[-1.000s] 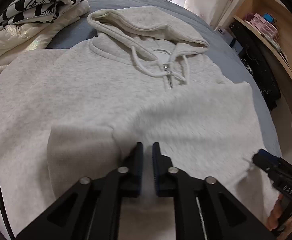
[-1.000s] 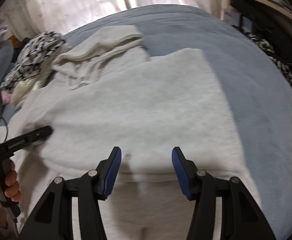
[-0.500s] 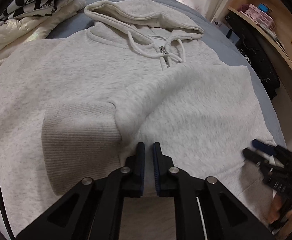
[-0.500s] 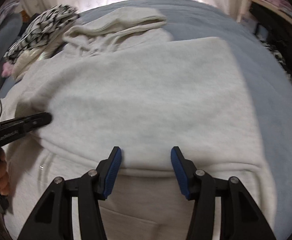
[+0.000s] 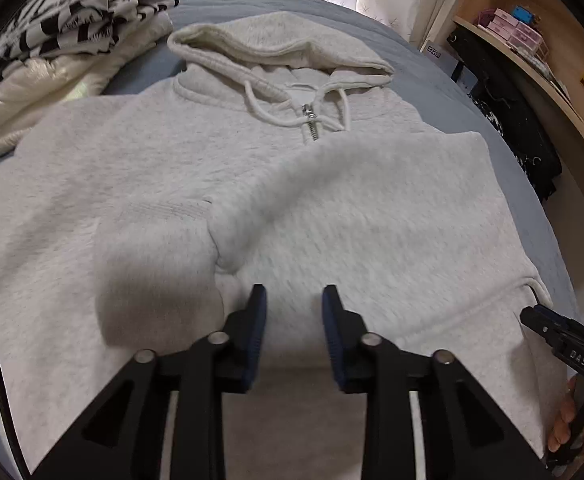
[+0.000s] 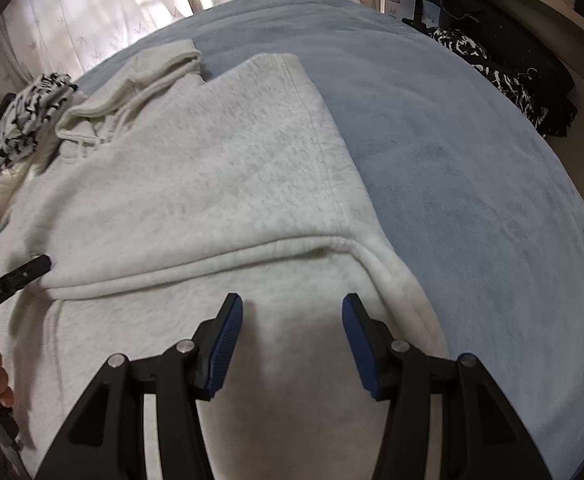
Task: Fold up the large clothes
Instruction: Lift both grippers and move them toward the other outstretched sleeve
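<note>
A light grey zip hoodie (image 5: 332, 208) lies face up on the blue bed, hood at the far end. One sleeve is folded across its chest, and the ribbed cuff (image 5: 160, 276) lies flat left of my left gripper (image 5: 294, 308). That gripper's jaws are opening, with nothing between them, just above the hoodie's lower front. In the right wrist view the hoodie (image 6: 212, 184) has its side folded inward. My right gripper (image 6: 292, 320) hovers open and empty over the lower hem, near the folded edge. Each gripper shows at the edge of the other's view: the right gripper (image 5: 548, 328) and the left gripper (image 6: 32, 268).
A black-and-white patterned garment (image 5: 72, 28) lies on a white puffy jacket (image 5: 32, 92) at the far left of the bed. The bare blue blanket (image 6: 452, 160) stretches to the right of the hoodie. A wooden shelf (image 5: 532, 40) and dark bags (image 5: 520, 128) stand beyond the bed's right edge.
The left gripper's jaws have parted from nearly shut, and it has drawn back from the sleeve cuff. The right gripper has slid toward the hoodie's right folded edge.
</note>
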Tool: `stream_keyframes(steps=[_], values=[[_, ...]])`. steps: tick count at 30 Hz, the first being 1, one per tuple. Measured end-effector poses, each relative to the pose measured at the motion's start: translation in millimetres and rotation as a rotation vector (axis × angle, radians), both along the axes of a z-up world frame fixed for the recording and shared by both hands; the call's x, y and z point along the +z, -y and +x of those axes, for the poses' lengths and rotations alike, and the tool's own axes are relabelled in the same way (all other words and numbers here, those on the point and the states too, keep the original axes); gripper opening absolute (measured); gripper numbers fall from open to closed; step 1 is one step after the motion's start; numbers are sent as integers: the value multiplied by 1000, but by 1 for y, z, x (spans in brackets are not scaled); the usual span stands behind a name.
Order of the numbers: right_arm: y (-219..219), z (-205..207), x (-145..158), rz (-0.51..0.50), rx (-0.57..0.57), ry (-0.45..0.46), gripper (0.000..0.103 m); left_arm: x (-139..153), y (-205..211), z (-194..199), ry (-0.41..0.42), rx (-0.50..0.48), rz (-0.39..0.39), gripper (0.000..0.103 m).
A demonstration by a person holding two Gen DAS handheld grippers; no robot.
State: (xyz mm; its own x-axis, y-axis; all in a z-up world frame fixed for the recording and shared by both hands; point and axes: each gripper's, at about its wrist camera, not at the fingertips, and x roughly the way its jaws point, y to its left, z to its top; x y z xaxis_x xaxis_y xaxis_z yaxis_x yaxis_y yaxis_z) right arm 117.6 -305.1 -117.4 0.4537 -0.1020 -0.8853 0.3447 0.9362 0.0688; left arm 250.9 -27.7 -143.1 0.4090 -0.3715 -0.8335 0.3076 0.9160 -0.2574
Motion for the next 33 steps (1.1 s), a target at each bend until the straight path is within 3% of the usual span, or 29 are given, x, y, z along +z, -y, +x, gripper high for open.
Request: stream_keyframes(steps=[5, 9, 16, 23, 31, 33], values=[[-2, -26, 34, 5, 0, 67, 51, 21, -3, -20, 9, 34, 49, 33], [10, -49, 73, -1, -30, 142, 53, 39, -14, -45, 44, 72, 94, 66], [14, -79, 116, -12, -53, 216, 53, 70, -37, -94, 115, 102, 97, 67], [-30, -90, 108, 7, 36, 193, 53, 91, -67, -128, 133, 138, 38, 71], [-107, -82, 89, 49, 202, 141, 53, 114, -126, -153, 186, 230, 22, 73], [-128, -77, 88, 53, 247, 137, 53, 116, -143, -157, 195, 257, 15, 77]])
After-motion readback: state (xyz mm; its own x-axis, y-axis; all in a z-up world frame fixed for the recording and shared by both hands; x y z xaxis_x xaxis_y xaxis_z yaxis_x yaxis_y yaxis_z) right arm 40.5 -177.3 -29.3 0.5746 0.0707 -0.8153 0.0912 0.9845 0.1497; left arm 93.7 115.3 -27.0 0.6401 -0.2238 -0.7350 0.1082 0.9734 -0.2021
